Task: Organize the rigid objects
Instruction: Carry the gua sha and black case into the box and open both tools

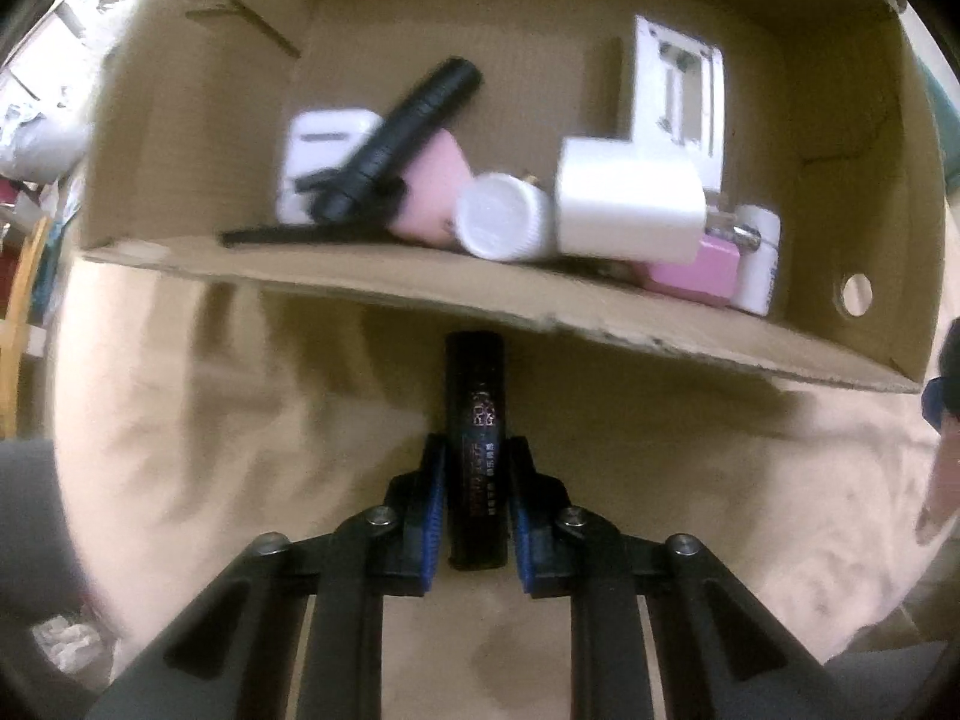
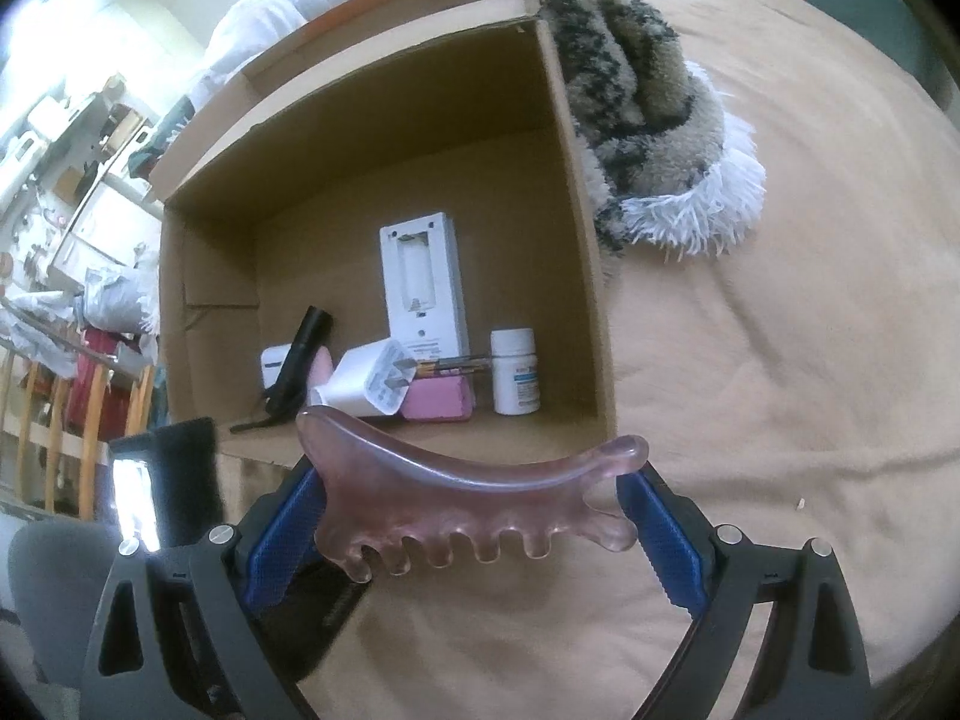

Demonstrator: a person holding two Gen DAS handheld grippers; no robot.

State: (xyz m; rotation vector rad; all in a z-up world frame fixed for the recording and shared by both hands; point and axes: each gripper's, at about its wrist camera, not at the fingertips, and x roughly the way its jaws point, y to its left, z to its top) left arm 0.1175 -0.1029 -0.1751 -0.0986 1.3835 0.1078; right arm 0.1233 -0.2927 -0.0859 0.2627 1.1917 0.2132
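Left wrist view, claw: my left gripper point(image 1: 475, 468) is clamped on a black tube point(image 1: 476, 450); the blue pads press its two sides.
Left wrist view, tube position: it lies along the fingers, its far end close under the near wall of the cardboard box point(image 1: 420, 291), over the tan bedcover point(image 1: 210, 420).
Left wrist view, in the way: the box's near wall stands between the tube and the box floor.
Left wrist view, box contents: a black flashlight point(image 1: 402, 138) leans across a white case point(image 1: 324, 150); beside them a white bottle cap point(image 1: 501, 213), a white charger point(image 1: 630, 204), a pink block point(image 1: 696, 273) and a tall white device point(image 1: 678, 84) by the far wall. All blurred.
Right wrist view, claw: my right gripper point(image 2: 474, 516) holds a pink translucent comb-shaped scraper point(image 2: 468, 498) crosswise, one pad at each end, teeth toward the camera.
Right wrist view, scraper position: just in front of the box's point(image 2: 594, 276) near edge, not inside.
Right wrist view, box contents: white pill bottle point(image 2: 515, 371) upright at the right wall, pink block point(image 2: 438, 402), charger point(image 2: 372, 384), tall white device point(image 2: 423, 282) standing behind them.
Right wrist view, surroundings: a shaggy patterned rug point(image 2: 642, 120) touches the box's right side; the other gripper's dark body point(image 2: 180, 480) shows at lower left.
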